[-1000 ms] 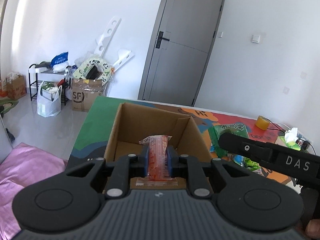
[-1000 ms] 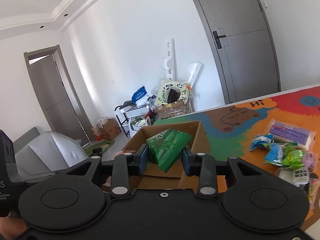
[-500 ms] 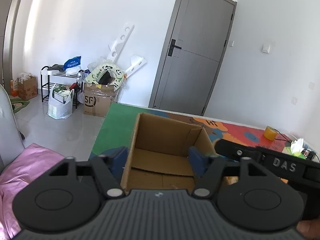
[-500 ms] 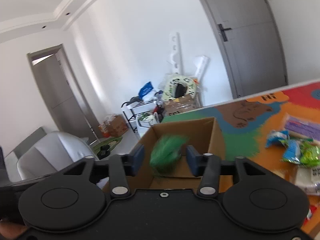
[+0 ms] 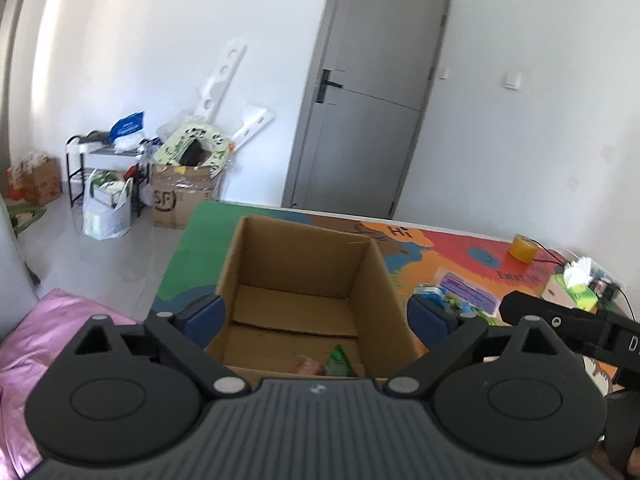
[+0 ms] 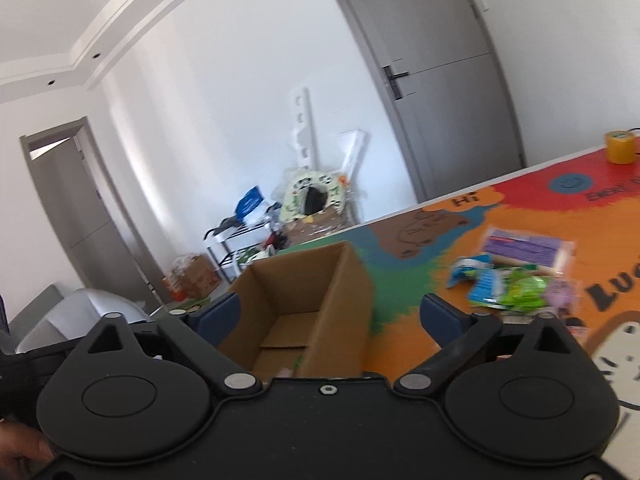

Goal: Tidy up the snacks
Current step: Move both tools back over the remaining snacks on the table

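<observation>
An open cardboard box (image 5: 304,264) stands on the colourful table mat; it also shows in the right wrist view (image 6: 344,280). Inside it lie a green snack packet (image 5: 339,362) and a red packet (image 5: 309,367). My left gripper (image 5: 316,316) is open and empty above the box's near edge. My right gripper (image 6: 330,316) is open and empty, above the box too. A pile of loose snack packets (image 6: 512,280) lies on the mat to the right of the box, also seen in the left wrist view (image 5: 460,300).
A yellow tape roll (image 5: 522,249) and a tissue box (image 5: 572,286) sit at the mat's far right. The right gripper's body (image 5: 568,328) reaches in from the right. Beyond the table are a grey door (image 5: 368,92), cardboard boxes and a shelf (image 5: 108,160).
Both grippers opened and let go: the red packet and the green packet dropped into the box. Both grippers pulled back and up from the box.
</observation>
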`<state>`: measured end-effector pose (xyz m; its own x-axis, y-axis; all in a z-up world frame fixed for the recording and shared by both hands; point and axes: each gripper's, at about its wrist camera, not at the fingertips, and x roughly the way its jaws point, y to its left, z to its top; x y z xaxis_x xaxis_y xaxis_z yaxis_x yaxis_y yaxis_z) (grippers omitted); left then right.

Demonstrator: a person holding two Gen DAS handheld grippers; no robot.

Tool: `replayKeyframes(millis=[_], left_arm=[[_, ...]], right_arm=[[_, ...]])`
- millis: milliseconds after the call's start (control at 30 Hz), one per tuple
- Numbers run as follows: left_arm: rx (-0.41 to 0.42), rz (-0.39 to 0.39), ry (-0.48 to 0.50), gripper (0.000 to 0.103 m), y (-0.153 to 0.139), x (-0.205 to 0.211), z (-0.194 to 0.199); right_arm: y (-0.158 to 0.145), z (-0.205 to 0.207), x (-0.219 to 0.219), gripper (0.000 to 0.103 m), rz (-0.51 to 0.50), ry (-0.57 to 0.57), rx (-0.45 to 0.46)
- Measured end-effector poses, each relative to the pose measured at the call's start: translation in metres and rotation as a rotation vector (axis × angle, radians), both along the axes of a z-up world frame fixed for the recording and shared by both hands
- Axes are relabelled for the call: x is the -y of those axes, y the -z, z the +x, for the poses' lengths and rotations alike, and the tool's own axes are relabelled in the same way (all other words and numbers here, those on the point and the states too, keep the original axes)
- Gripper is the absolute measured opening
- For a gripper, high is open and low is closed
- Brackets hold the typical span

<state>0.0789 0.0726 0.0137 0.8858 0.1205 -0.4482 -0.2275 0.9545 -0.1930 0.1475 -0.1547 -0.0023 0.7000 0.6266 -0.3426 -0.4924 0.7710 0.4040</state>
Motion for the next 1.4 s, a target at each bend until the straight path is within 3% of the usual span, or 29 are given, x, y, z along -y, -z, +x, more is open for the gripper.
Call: replayKeyframes(millis=[300,1400], left_arm=[[0.002,0.014,0.052,0.102,-0.003,0.028,0.003],[-0.002,0.008,0.277,0.102,0.012,0.117,0.021]], right_arm=[[0.007,-0.004,0.038,0.103,0.006,0.056,-0.027],[0.037,-0.008,0.137,0.103,-0.029,0.236,-0.079]])
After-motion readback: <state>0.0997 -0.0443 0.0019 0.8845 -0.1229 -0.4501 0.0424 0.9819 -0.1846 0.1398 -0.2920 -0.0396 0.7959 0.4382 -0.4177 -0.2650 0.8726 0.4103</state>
